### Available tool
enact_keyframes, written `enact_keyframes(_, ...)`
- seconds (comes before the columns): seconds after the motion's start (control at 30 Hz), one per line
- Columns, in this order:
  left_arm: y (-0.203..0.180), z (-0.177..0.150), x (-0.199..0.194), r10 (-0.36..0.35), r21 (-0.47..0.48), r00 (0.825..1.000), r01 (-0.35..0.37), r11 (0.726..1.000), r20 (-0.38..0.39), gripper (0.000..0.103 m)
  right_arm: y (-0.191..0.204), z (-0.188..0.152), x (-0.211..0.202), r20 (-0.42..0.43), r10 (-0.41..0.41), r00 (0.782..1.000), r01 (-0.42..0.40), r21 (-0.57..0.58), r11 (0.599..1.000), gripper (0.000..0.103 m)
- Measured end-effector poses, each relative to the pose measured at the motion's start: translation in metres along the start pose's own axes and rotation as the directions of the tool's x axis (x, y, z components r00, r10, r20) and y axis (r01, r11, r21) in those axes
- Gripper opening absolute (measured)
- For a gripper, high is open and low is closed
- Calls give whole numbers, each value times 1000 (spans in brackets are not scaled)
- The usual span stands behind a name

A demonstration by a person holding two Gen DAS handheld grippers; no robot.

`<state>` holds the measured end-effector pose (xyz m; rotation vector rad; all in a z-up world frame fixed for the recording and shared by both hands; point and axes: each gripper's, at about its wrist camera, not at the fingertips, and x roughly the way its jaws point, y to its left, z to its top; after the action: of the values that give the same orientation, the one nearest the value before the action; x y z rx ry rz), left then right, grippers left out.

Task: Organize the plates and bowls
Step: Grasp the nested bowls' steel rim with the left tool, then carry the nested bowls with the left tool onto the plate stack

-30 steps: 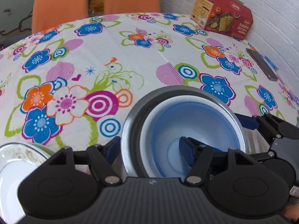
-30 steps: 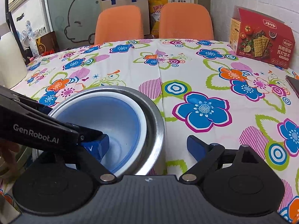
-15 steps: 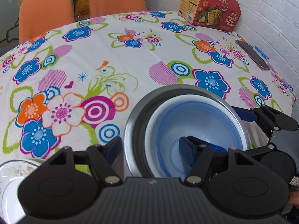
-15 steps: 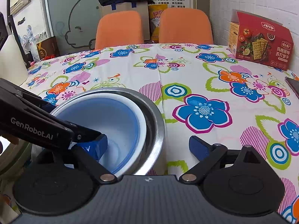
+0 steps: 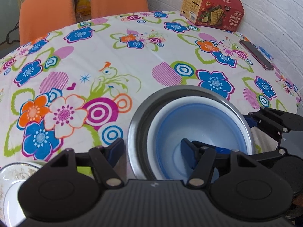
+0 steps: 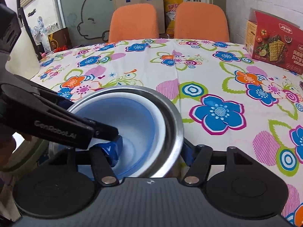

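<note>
A steel bowl (image 5: 136, 124) with a white-rimmed blue bowl (image 5: 200, 124) nested inside it sits near the table's front edge. My left gripper (image 5: 152, 149) is shut across the left wall of the stack, one finger outside the steel and one inside the blue bowl. My right gripper (image 6: 151, 151) clamps the opposite wall of the steel bowl (image 6: 170, 121), its left finger inside the blue bowl (image 6: 136, 117) and its right finger outside. The two inner fingertips nearly meet in the bowl. A white patterned plate (image 5: 11, 176) lies at the lower left.
The table has a flowered tablecloth (image 5: 113, 56). A red cracker box (image 5: 212, 7) stands at the far right by the brick wall, with a phone (image 5: 255, 54) nearer along that edge. Two orange chairs (image 6: 132, 20) stand behind the table.
My right gripper's fingers have drawn together onto the bowl's wall. The stack now looks closer and a little tilted in the right wrist view. The left gripper kept its hold.
</note>
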<state>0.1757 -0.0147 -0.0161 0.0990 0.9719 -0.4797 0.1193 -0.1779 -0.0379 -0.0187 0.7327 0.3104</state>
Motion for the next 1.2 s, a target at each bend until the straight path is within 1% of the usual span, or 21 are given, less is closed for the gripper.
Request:
enact_keyframes(0.03, 1, 0, -1, -8, -6, 1000, 8, 1000, 7, 49, 3, 1, 1, -1, 9, 1000, -9, 0, 1000, 43)
enact_keyframes(0.07, 3, 0, -1, -35, -27, 999, 35, 999, 9, 41, 4, 1, 1, -1, 9, 1000, -9, 3, 1000, 43)
enact_keyframes(0.1, 4, 1, -1, -36, -52, 999, 37, 998, 11, 40, 5, 1, 2, 1, 6, 1000, -6, 7, 1000, 43)
enact_keyframes(0.2, 4, 5, 0, -24, -88, 1000, 24, 996, 6, 40, 6, 3, 0, -3, 7, 1000, -7, 32, 999, 44)
enact_keyframes(0.3, 2, 16, -6, -25, -108, 999, 28, 994, 30, 39, 5, 10, -12, 33, -2, 999, 0, 43, 999, 44)
enact_keyframes(0.43, -2, 29, -29, -40, -96, 996, 47, 994, 81, 39, 11, 26, -34, 90, -13, 996, 11, 29, 1000, 47)
enact_keyframes(0.53, 5, 28, -53, -44, -110, 993, 56, 992, 112, 40, 28, 35, -46, 134, -2, 991, 5, -24, 1000, 47)
enact_keyframes(0.6, 15, 19, -76, -11, -130, 991, 28, 991, 134, 40, 46, 39, -50, 152, 41, 988, -33, -59, 998, 47)
enact_keyframes(0.67, 27, 7, -96, 43, -157, 988, -20, 987, 149, 40, 65, 41, -48, 155, 104, 982, -90, -94, 991, 48)
enact_keyframes(0.73, 42, -10, -115, 106, -196, 983, -75, 978, 151, 40, 87, 41, -43, 146, 170, 975, -152, -130, 980, 48)
enact_keyframes(0.83, 69, -40, -136, 188, -264, 973, -148, 953, 133, 40, 117, 38, -32, 106, 264, 959, -244, -173, 954, 48)
enact_keyframes(0.93, 92, -69, -145, 243, -326, 965, -200, 924, 95, 40, 143, 31, -18, 46, 333, 942, -320, -185, 929, 48)
enact_keyframes(1.0, 105, -86, -145, 265, -361, 962, -224, 905, 67, 40, 157, 27, -10, 3, 357, 934, -350, -188, 918, 49)
enact_keyframes(1.07, 115, -96, -143, 268, -384, 962, -228, 895, 53, 40, 165, 24, -4, -20, 358, 934, -355, -200, 913, 49)
enact_keyframes(1.13, 124, -103, -140, 262, -400, 964, -221, 889, 49, 40, 172, 23, -1, -35, 347, 937, -347, -204, 915, 49)
enact_keyframes(1.2, 127, -104, -136, 262, -396, 963, -220, 892, 55, 40, 174, 23, 3, -48, 331, 943, -333, -207, 920, 49)
